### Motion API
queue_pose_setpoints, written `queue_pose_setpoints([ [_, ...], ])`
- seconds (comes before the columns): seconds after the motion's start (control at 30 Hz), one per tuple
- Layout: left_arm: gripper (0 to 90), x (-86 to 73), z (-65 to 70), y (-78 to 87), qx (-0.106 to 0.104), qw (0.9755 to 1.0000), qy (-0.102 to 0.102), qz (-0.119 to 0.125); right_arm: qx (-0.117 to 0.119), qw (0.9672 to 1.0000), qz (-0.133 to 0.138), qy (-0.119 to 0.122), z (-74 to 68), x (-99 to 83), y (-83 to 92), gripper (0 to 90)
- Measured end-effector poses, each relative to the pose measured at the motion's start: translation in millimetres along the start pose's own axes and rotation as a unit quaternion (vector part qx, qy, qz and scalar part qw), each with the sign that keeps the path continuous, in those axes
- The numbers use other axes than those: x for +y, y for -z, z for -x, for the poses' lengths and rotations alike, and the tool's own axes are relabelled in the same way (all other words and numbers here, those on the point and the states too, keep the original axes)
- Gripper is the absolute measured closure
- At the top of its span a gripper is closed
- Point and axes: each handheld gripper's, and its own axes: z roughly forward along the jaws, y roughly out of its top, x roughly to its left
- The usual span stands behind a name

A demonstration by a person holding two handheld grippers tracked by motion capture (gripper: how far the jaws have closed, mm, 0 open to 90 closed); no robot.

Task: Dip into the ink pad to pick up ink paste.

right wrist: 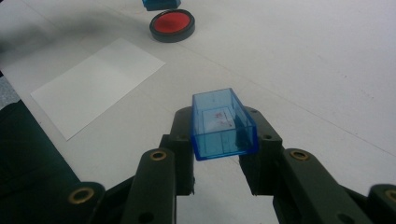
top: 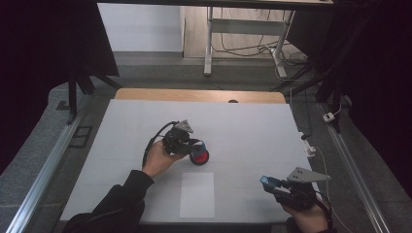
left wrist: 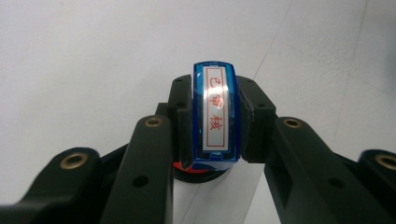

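Left jaws clamp blue stamp [left wrist: 215, 114] hiding red ink pad [top: 199, 157], right jaws grip blue cap [right wrist: 223, 124]

so the table [top: 145, 126] has a white top with a strip of bare wood along the far edge. Lying on it: a round red ink pad [top: 199, 157] in a black rim about mid-table, and a blank sheet of white paper [top: 197, 194] just nearer.
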Motion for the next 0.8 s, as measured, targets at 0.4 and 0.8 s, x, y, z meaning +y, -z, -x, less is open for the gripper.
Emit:
queue_pose_setpoints([
  [0.4, 70.1, -2.4, -4.0, -10.2, 0.006, 0.9999, 0.008, -0.011, 0.000, 1.0000, -0.002, 0.003, -0.8, 0.1, -0.7, 68.3],
  [0.8, 70.1, -4.0, -6.0, -15.3, 0.014, 0.9996, 0.014, -0.018, 0.000, 1.0000, -0.004, 0.005, -1.3, 0.1, -0.9, 68.3],
])
